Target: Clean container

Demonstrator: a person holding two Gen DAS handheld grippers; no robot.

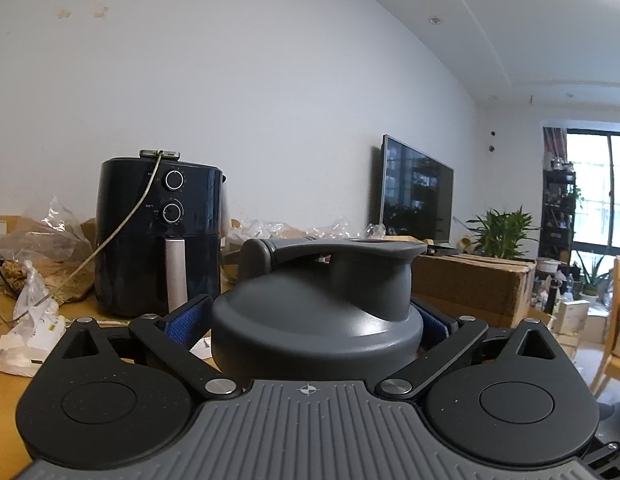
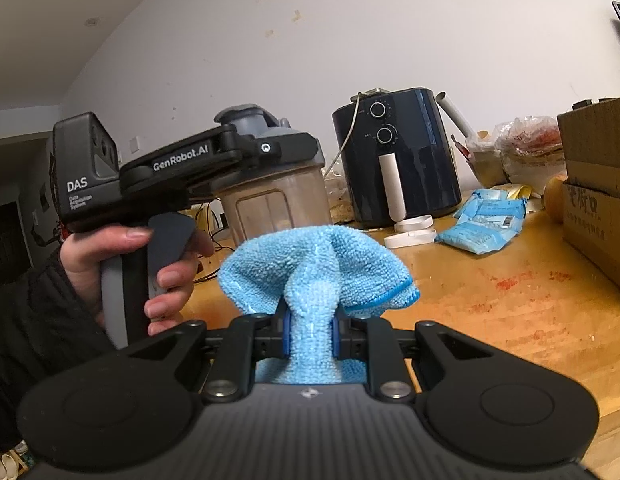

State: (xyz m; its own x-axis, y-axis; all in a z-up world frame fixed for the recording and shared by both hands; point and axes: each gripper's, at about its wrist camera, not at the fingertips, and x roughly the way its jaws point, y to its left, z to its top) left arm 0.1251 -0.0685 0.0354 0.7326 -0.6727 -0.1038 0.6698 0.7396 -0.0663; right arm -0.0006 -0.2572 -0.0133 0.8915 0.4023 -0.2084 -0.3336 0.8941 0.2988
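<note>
Two tools were in play, one per hand, and both were busy. The left tool [image 1: 315,320] was clamped around the container [image 2: 276,184] just under its grey lid [image 1: 315,320], the blue pads [image 1: 188,320] pressing in from either side, and from the right wrist view a hand [image 2: 150,264] in a dark sleeve gripped that tool's handle. The container was a cloudy, translucent tub with a flip-spout lid; it stood upright, held well in from the surface's edges, though whether its base touched the surface [image 2: 509,312] could not be told, since the cloth hid it. The right tool [image 2: 310,338] had its jaws pinched together on a light blue microfibre cloth [image 2: 317,268], which bunched up above the pads and fanned out just in front of the container's lower wall; contact between cloth and container could not be made out. Behind them, toward the wall side of the surface, sat a dark air fryer [image 2: 397,156] with two dials and a pale handle, a thin cable draped from its top. Right of the fryer lay a blue packet [image 2: 485,224], flat on the wood, with white strips [image 2: 413,230] near the fryer's foot. A cardboard box [image 2: 597,192] stood at the surface's right edge, and crumpled plastic bags [image 1: 46,240] crowded the back.
</note>
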